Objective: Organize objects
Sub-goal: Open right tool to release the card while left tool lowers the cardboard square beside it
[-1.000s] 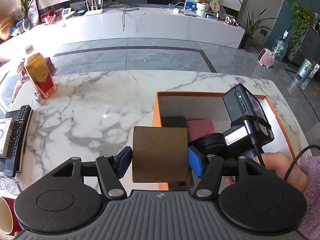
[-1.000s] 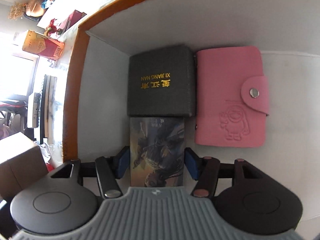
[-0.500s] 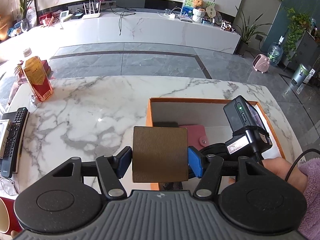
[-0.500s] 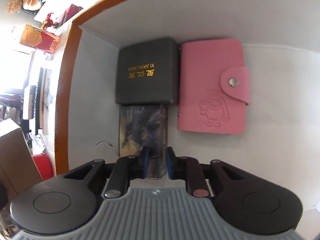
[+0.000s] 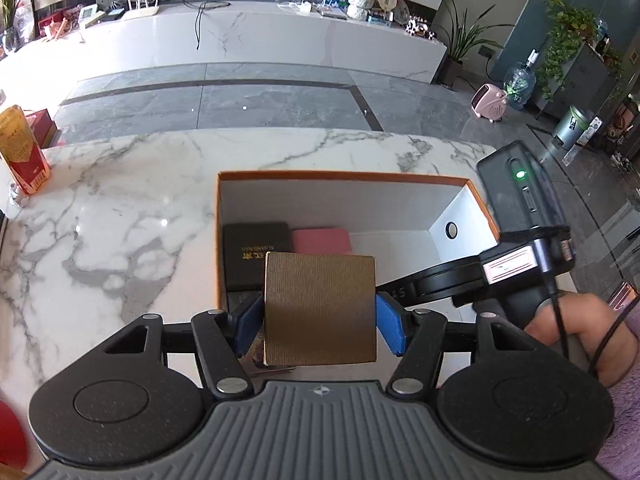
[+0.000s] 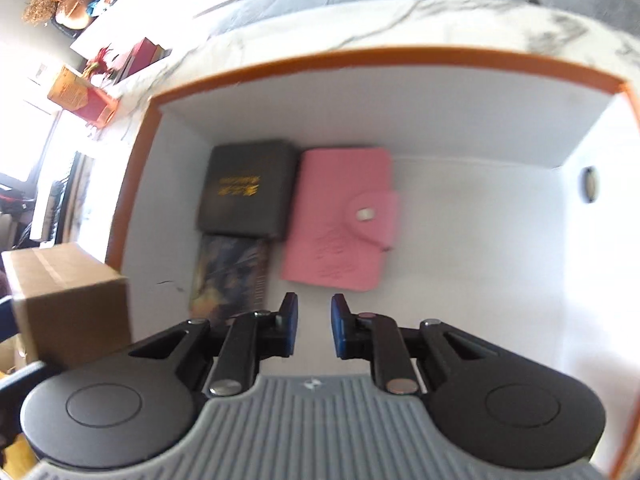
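Jaws, left gripper (image 5: 320,316): I see them clamped on a brown box (image 5: 320,308), blue pads pressed flat to its two sides, the box hanging over the near edge of the orange-rimmed box (image 5: 340,177).

Jaws, right gripper (image 6: 311,326): drawn close, a narrow gap between the blue pads, nothing in that gap. They have just been closing. I read this gripper as empty, poised above the white floor of the orange-rimmed box, near its front.

Contents of the orange-rimmed box, as I count them from the right wrist view:
- dark case (image 6: 248,188) with gold lettering, flat, at the back left.
- pink card wallet (image 6: 340,220) with a snap flap, flat, just beside the dark case on its right, edges touching or nearly so.
- card pack (image 6: 230,276) with dark printed artwork, flat, directly in front of the dark case; blurred, so I cannot read it.
- right half of the floor: bare white.

Surroundings: marble table (image 5: 112,208) carrying the orange-rimmed box; a red and gold carton (image 5: 22,152) standing upright at the table's far left, well apart. A person's hand (image 5: 576,332) with a lilac sleeve grips the right gripper's handle.
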Action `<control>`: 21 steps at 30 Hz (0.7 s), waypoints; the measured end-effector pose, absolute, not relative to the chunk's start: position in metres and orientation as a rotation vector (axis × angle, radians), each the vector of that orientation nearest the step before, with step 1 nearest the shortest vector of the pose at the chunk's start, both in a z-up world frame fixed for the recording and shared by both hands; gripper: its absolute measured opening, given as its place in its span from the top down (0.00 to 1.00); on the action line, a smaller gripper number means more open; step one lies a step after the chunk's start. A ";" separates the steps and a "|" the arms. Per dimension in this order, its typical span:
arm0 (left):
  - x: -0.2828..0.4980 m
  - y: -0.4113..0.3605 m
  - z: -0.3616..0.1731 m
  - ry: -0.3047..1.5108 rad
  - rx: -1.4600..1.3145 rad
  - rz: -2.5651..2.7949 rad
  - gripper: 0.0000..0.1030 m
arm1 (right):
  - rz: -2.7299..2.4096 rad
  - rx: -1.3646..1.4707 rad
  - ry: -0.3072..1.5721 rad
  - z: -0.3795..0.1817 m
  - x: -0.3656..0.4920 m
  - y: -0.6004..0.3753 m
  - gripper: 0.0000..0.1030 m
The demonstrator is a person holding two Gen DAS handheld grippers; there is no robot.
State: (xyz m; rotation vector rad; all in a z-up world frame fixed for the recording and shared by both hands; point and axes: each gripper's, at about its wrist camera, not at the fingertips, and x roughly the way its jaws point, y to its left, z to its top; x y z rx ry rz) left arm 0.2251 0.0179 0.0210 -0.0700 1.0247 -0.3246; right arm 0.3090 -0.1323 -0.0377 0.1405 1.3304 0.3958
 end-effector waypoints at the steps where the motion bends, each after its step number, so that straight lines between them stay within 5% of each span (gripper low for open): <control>1: 0.229 0.012 0.013 1.049 -0.075 -0.328 0.32 | 0.387 0.136 1.324 -0.036 0.309 -0.139 0.81; 21: 0.272 -0.019 -0.078 1.323 -0.138 -0.196 0.31 | 0.348 0.108 1.349 -0.074 0.309 -0.175 0.81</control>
